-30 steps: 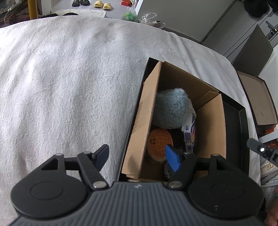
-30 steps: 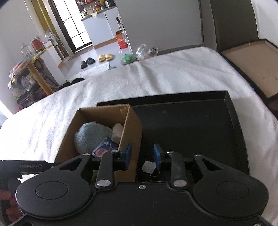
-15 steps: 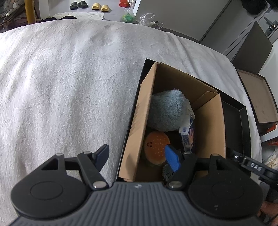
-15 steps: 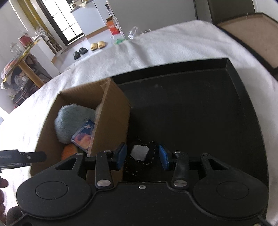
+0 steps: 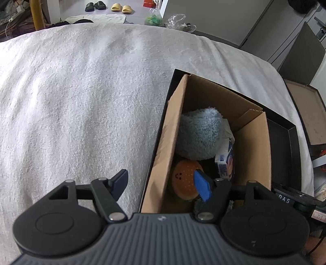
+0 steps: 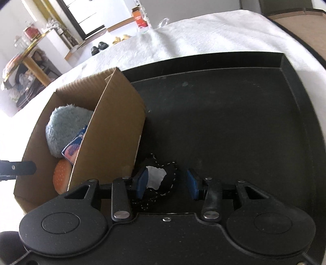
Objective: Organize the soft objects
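Beyond the white terry-cloth bed cover (image 5: pixel 81 102), a pair of black slippers (image 5: pixel 94 5) and a pair of yellow slippers (image 5: pixel 121 8) sit side by side on the grey floor. Near them lie a clear crumpled plastic bag (image 5: pixel 180 20) and a green bundle (image 5: pixel 152 20). A gold-legged round table (image 6: pixel 30 51) stands at the far left.

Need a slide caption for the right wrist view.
Right gripper opening over black stitched pouch on black tray, beside cardboard box of plush toys.
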Demonstrator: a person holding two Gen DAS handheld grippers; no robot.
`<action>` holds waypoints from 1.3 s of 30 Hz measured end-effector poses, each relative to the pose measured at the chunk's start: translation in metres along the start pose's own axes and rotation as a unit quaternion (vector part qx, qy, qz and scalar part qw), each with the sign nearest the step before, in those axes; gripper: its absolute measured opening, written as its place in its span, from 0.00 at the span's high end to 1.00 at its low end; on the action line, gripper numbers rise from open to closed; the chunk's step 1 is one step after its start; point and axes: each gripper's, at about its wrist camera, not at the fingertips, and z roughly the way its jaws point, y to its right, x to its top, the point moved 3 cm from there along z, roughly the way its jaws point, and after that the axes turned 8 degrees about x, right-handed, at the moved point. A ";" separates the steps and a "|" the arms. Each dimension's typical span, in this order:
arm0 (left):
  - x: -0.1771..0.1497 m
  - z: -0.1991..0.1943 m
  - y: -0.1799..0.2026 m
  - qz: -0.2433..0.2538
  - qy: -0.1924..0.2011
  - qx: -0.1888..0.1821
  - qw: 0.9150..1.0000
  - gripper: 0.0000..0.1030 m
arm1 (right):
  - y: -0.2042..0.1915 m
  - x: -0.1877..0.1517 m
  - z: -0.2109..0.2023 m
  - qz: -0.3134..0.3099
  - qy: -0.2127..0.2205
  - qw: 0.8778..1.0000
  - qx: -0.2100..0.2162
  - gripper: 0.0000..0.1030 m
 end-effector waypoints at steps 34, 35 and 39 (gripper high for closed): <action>-0.005 -0.019 -0.002 -0.012 0.015 -0.005 1.000 0.34 | -0.022 0.013 -0.061 -0.043 0.049 0.998 -0.008 0.88; -0.006 -0.020 -0.003 -0.012 0.016 -0.006 1.000 0.35 | -0.024 0.015 -0.063 -0.044 0.052 0.998 -0.008 0.88; -0.006 -0.023 -0.007 -0.017 0.020 -0.011 1.000 0.35 | -0.036 0.023 -0.076 -0.053 0.066 0.996 -0.005 0.88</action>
